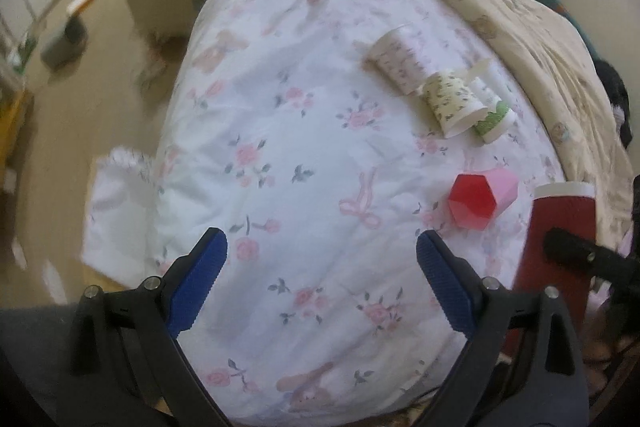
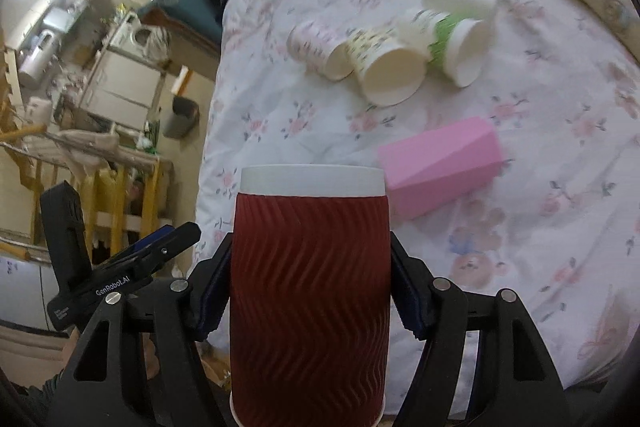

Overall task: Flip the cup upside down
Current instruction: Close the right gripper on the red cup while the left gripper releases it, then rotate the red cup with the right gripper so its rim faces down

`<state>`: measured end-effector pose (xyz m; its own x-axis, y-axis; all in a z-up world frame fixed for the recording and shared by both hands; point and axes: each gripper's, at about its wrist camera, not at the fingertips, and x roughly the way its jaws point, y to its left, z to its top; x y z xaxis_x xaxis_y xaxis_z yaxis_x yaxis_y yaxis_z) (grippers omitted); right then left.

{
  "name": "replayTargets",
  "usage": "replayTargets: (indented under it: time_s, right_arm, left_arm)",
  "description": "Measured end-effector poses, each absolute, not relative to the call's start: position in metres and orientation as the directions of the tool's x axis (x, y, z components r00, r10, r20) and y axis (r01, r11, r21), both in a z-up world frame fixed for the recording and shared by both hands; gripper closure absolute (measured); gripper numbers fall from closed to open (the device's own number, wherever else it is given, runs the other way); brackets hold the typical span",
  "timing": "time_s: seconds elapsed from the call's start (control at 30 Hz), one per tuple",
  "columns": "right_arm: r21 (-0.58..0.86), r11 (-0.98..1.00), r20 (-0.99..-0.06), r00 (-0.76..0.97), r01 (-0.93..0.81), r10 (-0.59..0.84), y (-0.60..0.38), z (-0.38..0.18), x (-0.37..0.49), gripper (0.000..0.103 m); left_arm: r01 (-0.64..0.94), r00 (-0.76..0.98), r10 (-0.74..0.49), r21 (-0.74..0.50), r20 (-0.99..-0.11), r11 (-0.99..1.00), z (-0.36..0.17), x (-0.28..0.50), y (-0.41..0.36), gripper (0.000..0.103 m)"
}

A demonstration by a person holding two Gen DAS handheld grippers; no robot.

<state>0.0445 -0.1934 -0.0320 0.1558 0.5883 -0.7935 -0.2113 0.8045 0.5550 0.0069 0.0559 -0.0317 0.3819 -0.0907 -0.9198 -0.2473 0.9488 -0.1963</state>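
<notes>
Fingers of my right tool (image 2: 310, 291) clamp the red ribbed cup (image 2: 310, 291), its lower end cut off at the frame edge. My left tool (image 1: 322, 283) gapes apart over the floral bed (image 1: 280, 147); far paper cups (image 2: 384, 63) look blurred.
</notes>
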Motion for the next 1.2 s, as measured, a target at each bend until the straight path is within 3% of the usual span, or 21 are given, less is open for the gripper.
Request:
replayTargets:
  time_s: [0.33,0.6,0.93,1.2]
  right_arm:
    - [0.593,0.786,-0.752,0.229,-0.174,0.618,-0.223,-0.039,0.035,0.032]
    - [0.597,0.775,-0.730,0.261,-0.207,0.632,-0.214,-0.032,0.041,0.032]
    - [0.549,0.798,-0.751,0.272,-0.249,0.601,-0.203,-0.033,0.042,0.032]
    - [0.562,0.771,-0.730,0.260,-0.300,0.633,-0.195,-0.025,0.037,0.032]
  left_arm:
    - [-0.142,0.391,-0.120,-0.189,-0.913,0.972,-0.033,0.010,0.029,0.009]
    - [0.004,0.411,-0.328,-0.359,-0.850,0.933,-0.019,0.003,0.006,0.009]
    - [0.274,0.328,-0.484,-0.408,-0.811,0.871,-0.004,-0.017,-0.050,0.008]
    - [0.228,0.277,-0.385,-0.328,-0.880,0.916,-0.027,-0.015,-0.053,0.008]
